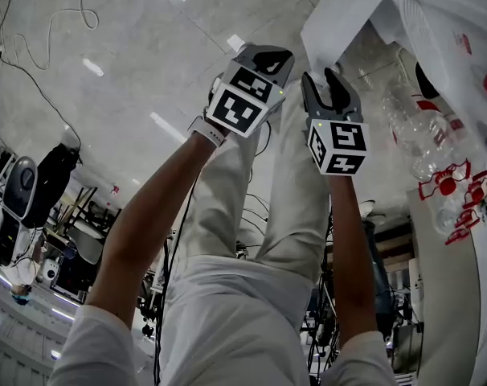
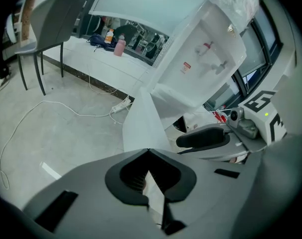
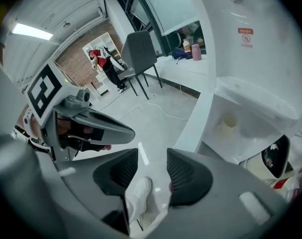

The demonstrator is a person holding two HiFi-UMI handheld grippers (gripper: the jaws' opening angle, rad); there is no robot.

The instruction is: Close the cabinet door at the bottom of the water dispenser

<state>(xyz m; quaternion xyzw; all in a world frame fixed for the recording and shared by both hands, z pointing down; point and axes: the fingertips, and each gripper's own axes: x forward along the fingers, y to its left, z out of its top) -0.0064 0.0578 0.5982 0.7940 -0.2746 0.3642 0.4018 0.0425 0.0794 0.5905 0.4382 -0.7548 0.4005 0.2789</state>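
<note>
Approach stage — cabinet door (image 1: 341, 18) swung out from water dispenser (image 1: 460, 30). Right gripper (image 1: 330, 85) jaws apart and empty beside the door edge; left gripper (image 1: 268, 59) jaws closed on nothing. Next move — press the door flush, probably.

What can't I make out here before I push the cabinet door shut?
Left gripper view: the left tongs hide the lower part of the cabinet door.
Head view: the clear bottles beyond the door run off the right edge; no hinge shows.
Right gripper view: the red label on the water dispenser is too small to read.
</note>
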